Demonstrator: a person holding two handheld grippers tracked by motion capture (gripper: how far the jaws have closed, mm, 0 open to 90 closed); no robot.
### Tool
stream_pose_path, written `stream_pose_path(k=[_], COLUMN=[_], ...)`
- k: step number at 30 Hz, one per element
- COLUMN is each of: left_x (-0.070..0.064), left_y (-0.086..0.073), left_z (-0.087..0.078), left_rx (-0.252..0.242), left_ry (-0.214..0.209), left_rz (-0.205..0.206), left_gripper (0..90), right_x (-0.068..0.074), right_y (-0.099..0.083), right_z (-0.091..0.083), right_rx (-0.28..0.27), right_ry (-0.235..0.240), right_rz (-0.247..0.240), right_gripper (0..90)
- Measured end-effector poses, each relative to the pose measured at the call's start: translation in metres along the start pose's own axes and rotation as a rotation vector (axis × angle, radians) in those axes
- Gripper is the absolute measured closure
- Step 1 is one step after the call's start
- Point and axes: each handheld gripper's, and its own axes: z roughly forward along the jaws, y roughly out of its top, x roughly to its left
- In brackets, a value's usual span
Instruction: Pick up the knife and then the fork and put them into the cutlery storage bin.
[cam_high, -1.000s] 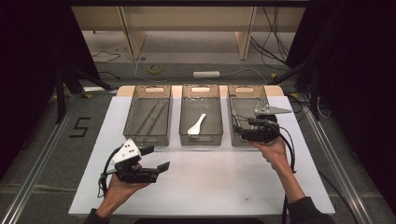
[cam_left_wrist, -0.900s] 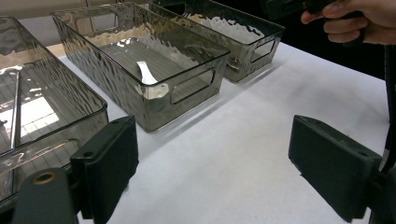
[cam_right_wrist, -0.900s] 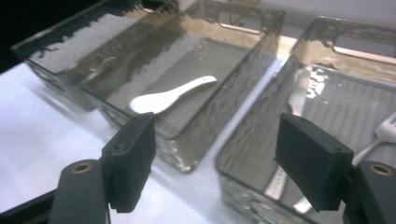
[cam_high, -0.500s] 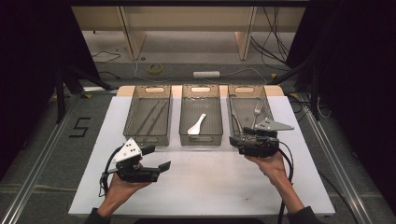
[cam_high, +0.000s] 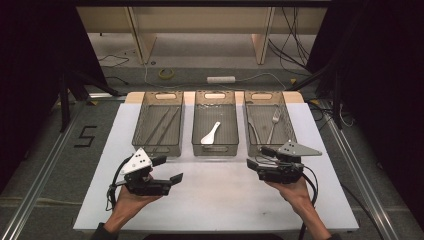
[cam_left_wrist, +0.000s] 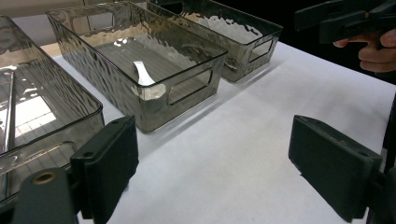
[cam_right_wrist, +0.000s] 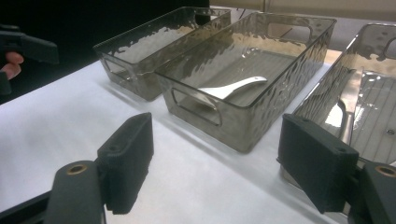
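Three clear bins stand in a row on the white surface (cam_high: 220, 200), sorting cutlery: fork (cam_high: 274, 125) in the right bin (cam_high: 287, 145), white spoon (cam_high: 210, 134) in the middle. Both grippers, left (cam_high: 167, 170) and right (cam_high: 256, 156), hover in front with fingers wide and empty, probably ready for another piece.

Three clear bins stand in a row: left bin (cam_high: 159, 125), middle bin (cam_high: 215, 123), right bin (cam_high: 268, 125). One white spoon (cam_high: 210, 133), one fork (cam_high: 273, 124). Two tools: left tool (cam_high: 170, 169), right tool (cam_high: 259, 157).
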Motion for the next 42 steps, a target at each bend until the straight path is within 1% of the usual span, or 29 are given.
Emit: stream_pose_path(k=[3,8,11,17,21,22,24,27,29,34,42], left_x=[0.000,0.001,0.001,0.002,0.002,0.002,0.002,0.002,0.002,0.002,0.003], left_y=[-0.001,-0.001,-0.001,-0.001,-0.001,-0.001,-0.001,-0.001,-0.001,-0.002,-0.002], left_z=[-0.001,-0.003,-0.004,-0.004,-0.004,-0.004,-0.004,-0.005,-0.005,-0.005,-0.007], left_rx=[0.002,-0.010,-0.010,-0.008,-0.010,-0.011,-0.011,-0.008,-0.008,-0.013,-0.020], left_ry=[-0.002,-0.009,-0.009,-0.015,-0.016,-0.016,-0.018,-0.021,-0.022,-0.026,-0.037], left_rz=[0.000,-0.013,-0.013,-0.018,-0.024,-0.025,-0.026,-0.024,-0.024,-0.033,-0.053], left_gripper=[15.5,15.5,15.5,15.5,15.5,15.5,15.5,15.5,15.6,15.6,15.5], right_x=[0.003,0.010,0.014,0.019,0.020,0.020,0.020,0.021,0.021,0.022,0.022], right_y=[-0.004,-0.013,-0.017,-0.024,-0.028,-0.028,-0.029,-0.031,-0.032,-0.034,-0.038], right_z=[-0.004,-0.007,-0.009,-0.014,-0.016,-0.017,-0.019,-0.021,-0.022,-0.024,-0.029], right_rx=[-0.009,-0.014,-0.010,-0.025,-0.032,-0.031,-0.035,-0.039,-0.032,-0.031,-0.014], right_ry=[0.010,0.020,0.020,0.019,0.018,0.015,0.018,0.011,0.009,0.002,-0.008], right_rz=[0.007,-0.001,-0.002,-0.013,-0.004,-0.011,-0.006,-0.012,-0.007,-0.013,0.003], right_gripper=[26.8,24.3,23.2,22.8,22.6,22.4,22.2,21.3,20.5,19.9,19.7])
